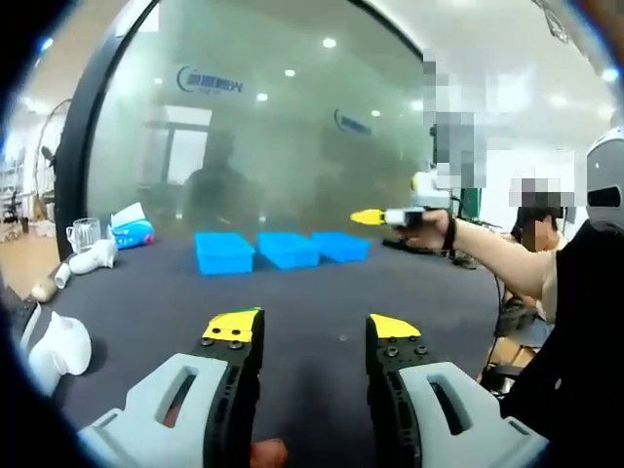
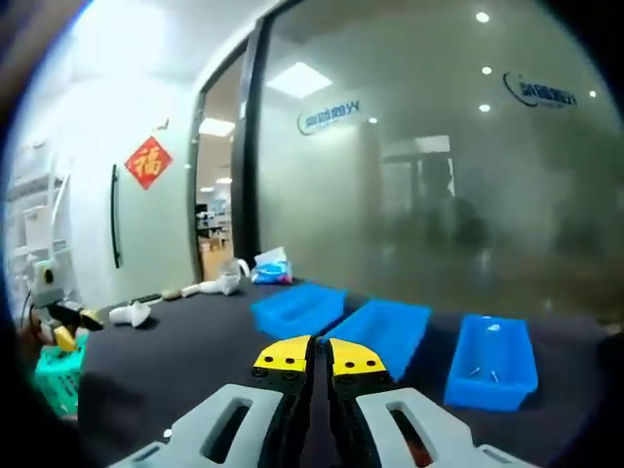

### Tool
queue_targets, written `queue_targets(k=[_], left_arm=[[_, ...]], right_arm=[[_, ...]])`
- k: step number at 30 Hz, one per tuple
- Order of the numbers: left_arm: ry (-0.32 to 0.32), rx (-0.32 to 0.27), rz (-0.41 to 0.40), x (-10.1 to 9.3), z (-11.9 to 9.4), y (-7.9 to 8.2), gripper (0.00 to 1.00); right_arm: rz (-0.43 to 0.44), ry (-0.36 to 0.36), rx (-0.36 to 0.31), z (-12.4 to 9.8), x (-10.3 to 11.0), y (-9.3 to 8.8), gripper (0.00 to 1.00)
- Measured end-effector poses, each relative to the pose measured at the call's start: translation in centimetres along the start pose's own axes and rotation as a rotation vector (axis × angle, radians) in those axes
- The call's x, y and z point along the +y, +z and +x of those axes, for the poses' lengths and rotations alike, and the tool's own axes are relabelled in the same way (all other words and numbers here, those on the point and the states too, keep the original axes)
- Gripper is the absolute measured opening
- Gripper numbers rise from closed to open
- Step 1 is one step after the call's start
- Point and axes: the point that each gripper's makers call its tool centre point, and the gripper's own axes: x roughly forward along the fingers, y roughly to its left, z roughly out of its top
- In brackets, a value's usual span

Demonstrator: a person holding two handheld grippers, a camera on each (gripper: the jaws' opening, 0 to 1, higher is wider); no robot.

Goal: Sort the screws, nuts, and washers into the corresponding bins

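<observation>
In the left gripper view the left gripper (image 1: 314, 333) is hovering low over the dark bench (image 1: 322, 292), its yellow-tipped jaws standing wide apart with nothing between them. In the right gripper view the right gripper (image 2: 321, 357) is reaching forward with its jaws pressed together, tips almost touching, and gripping nothing that can be seen. Beyond the jaws three blue bins are sitting in a row on the bench near a frosted glass wall (image 1: 273, 127): in the right gripper view the near bin (image 2: 492, 363) is lying to the right and holding a few small pale pieces of hardware, too small to tell as screws, nuts or washers; the middle bin (image 2: 388, 331) and the far bin (image 2: 298, 306) are lying beside it, their contents not showing. No loose hardware is showing on the bench. In the left gripper view the right gripper (image 1: 369, 217) is coming in from the right, held in a person's hand (image 1: 429, 227) above the bench, just right of the bins. Along the left edge of the bench white objects (image 1: 60, 346) are lying, and farther back a glass mug (image 1: 84, 234) and a blue-and-white packet (image 1: 131, 229) are standing close to the glass. In the right gripper view a red paper ornament (image 2: 148, 162) is hanging on the far wall.
</observation>
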Motion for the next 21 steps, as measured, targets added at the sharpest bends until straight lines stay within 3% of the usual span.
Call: queue_targets(k=[5, 13, 21], left_arm=[[0.002, -0.001, -0.005, 0.1, -0.1, -0.1, 0.41], [0.009, -0.003, -0.007, 0.3, 0.0, -0.1, 0.41], [0.011, 0.001, -0.007, 0.3, 0.0, -0.2, 0.41]], right_arm=[[0.086, -0.039, 0.015, 2.8, -1.5, 0.4, 0.03], [0.017, -0.106, 0.066, 7.0, -3.4, 0.3, 0.03], [-0.018, -0.121, 0.11, 10.1, -3.6, -0.2, 0.03]])
